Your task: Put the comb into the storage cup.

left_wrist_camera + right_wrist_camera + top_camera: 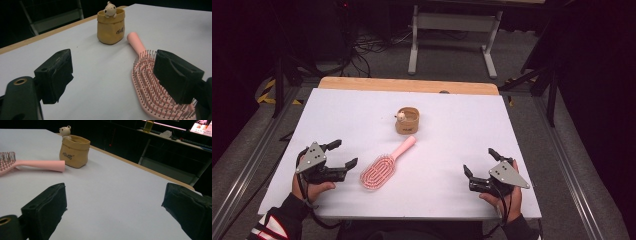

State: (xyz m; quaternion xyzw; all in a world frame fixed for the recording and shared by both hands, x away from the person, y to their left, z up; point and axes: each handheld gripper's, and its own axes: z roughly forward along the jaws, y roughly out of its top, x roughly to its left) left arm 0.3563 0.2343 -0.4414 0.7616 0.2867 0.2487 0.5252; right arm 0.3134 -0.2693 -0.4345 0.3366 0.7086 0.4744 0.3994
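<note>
A pink hairbrush [384, 165] [152, 85] [37, 165] lies bristles up near the middle of the white table, its handle pointing at a small tan pouch [407, 120] [110, 27] [74, 151]. A little bear figure [401, 117] [110, 9] [65, 131] peeks over the pouch's rim. My left gripper [343, 153] [112, 77] rests open at the table's left, its right jaw just beside the brush head. My right gripper [479, 161] [115, 210] rests open at the right, with nothing between its jaws.
The white board [337, 115] lies on a wooden table whose far edge [407, 85] shows beyond it. A grey desk frame [452, 30] and loose cables [367, 47] stand on the floor behind. Metal rails [247, 170] run along both sides.
</note>
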